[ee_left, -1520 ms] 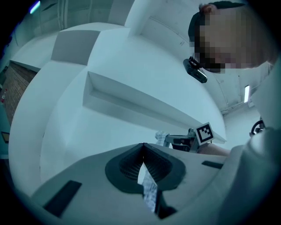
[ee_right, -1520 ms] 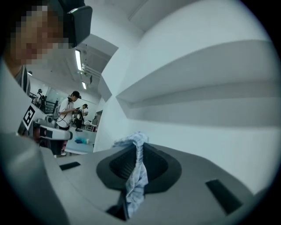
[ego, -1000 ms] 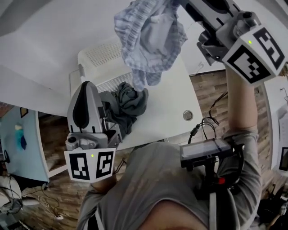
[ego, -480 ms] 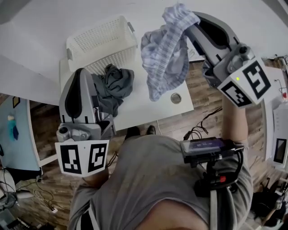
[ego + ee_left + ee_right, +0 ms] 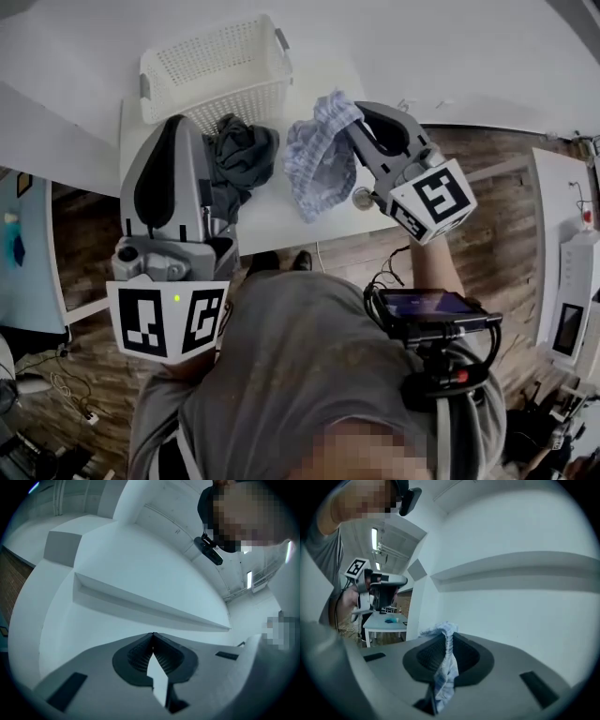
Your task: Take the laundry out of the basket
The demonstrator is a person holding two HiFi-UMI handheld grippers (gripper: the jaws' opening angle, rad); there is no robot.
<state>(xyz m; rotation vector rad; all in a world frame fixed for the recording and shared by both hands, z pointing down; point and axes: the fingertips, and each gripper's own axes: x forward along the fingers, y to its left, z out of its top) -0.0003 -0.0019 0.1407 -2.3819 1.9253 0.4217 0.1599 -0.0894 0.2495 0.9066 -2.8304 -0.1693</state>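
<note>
The left gripper (image 5: 152, 639) had its jaws pressed together on nothing. Beyond it, the white perforated plastic laundry basket (image 5: 211, 66) stood at the back of the white table (image 5: 272, 230). A crumpled dark grey garment (image 5: 242, 155) lay just in front of the basket (partly hidden by that gripper). To its right, a blue-and-white checked cloth (image 5: 319, 159) hung over the table, outside the basket, pinched between the narrow jaws of the right gripper (image 5: 446, 644).

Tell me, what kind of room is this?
Probably a workroom or lab, not a home laundry room. A white laundry basket sits on a plain white table, the floor is wood, and the walls are bare and white.
</note>
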